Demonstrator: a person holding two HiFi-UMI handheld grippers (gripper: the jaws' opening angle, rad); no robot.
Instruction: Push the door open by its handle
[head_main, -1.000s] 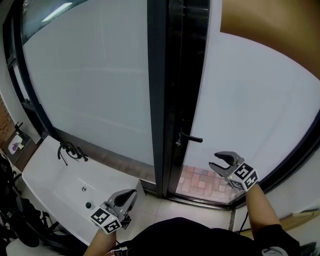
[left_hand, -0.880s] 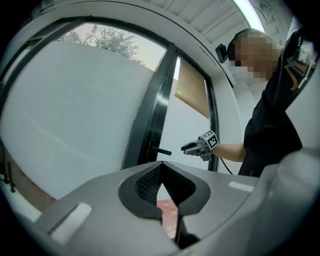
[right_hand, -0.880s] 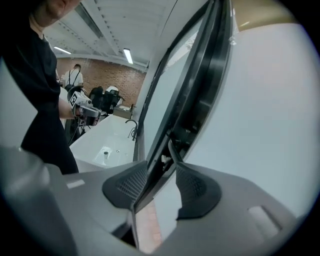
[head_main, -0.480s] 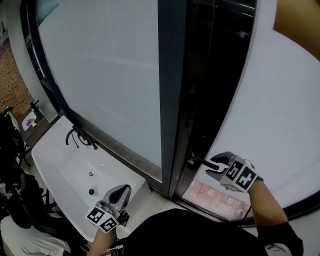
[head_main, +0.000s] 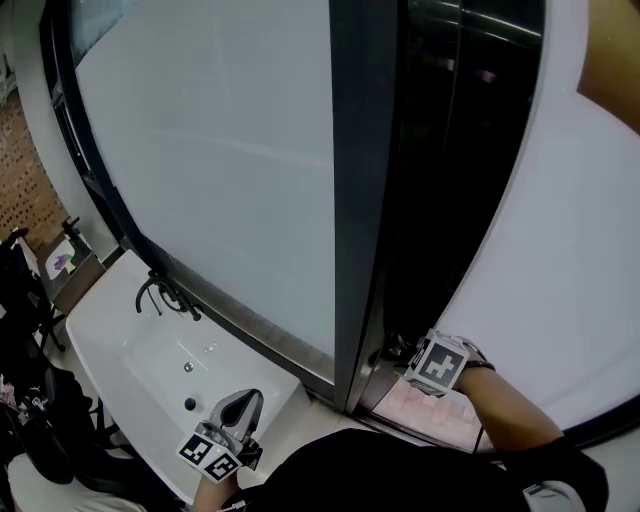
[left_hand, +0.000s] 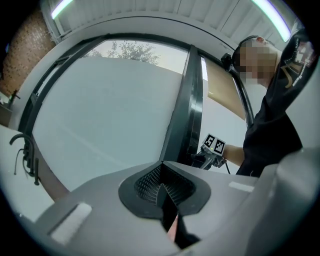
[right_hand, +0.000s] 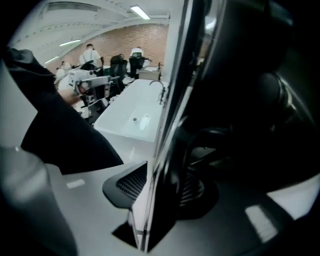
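- Right gripper view: the right gripper (right_hand: 160, 187) has its jaws spread, straddling the dark edge of the door (right_hand: 167, 150); whether the pads press on it is unclear.
- The handle (right_hand: 207, 134), dark and curved, sits just past the jaws at 1 o'clock.
- Head view places this gripper at 5 o'clock.
- At 7 o'clock, the left gripper (head_main: 243, 400) has its jaws pressed together and empty, beside the white sink (head_main: 130, 345).

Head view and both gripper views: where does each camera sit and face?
Head view: on the head, down at door, sink, left gripper, right gripper.
Left gripper view: on that gripper, facing glass panel; shut jaws, right gripper, torso.
Right gripper view: on that gripper; door edge between parted jaws.
Shared: sink, head and right gripper views.
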